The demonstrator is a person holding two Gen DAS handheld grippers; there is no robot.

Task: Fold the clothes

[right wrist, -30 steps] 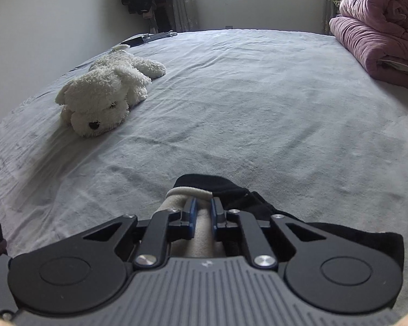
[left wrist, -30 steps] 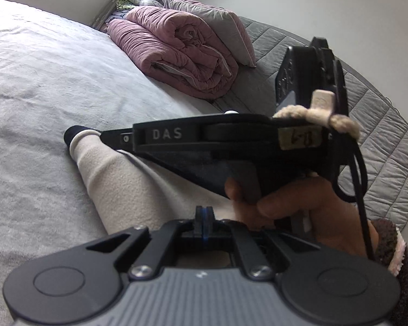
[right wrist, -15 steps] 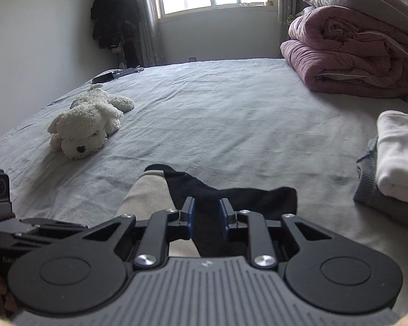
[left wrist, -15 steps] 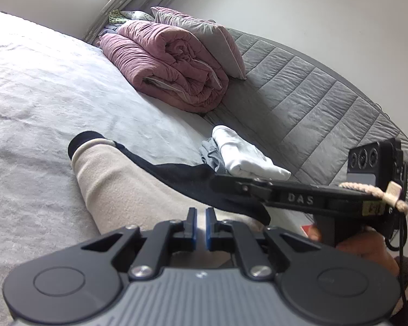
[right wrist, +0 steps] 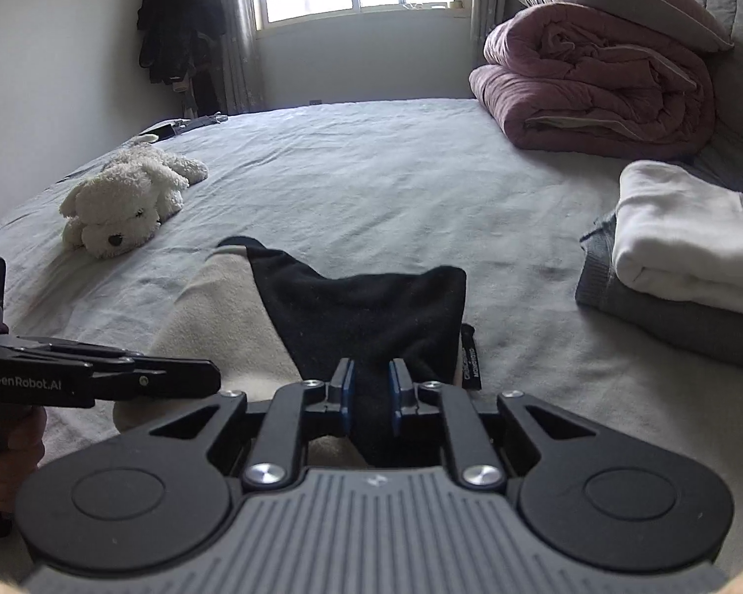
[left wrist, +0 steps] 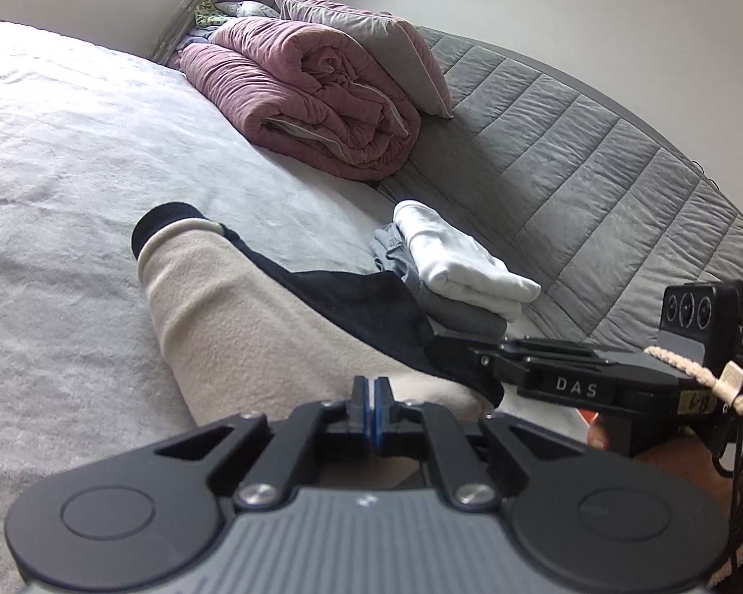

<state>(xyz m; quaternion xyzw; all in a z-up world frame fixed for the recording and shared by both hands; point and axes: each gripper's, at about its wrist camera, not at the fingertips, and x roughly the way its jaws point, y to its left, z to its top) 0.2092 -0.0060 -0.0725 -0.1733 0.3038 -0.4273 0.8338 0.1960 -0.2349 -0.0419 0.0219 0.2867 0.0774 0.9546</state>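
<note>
Two grippers are working a beige-and-black garment (left wrist: 252,317) at lower centre on the bed (right wrist: 371,173): left gripper (left wrist: 370,413) fingers together, right gripper (right wrist: 370,396) fingers closing on black fabric, needing another fold.

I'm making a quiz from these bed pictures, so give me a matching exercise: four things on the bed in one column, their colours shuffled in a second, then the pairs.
Things:
1. plush dog
2. rolled duvet
3. top garment of the folded stack
4. bottom garment of the folded stack

Colours:
A. grey
B. dusty pink
C. cream, black nose
D. plain white

Pairs: 1-C, 2-B, 3-D, 4-A
</note>
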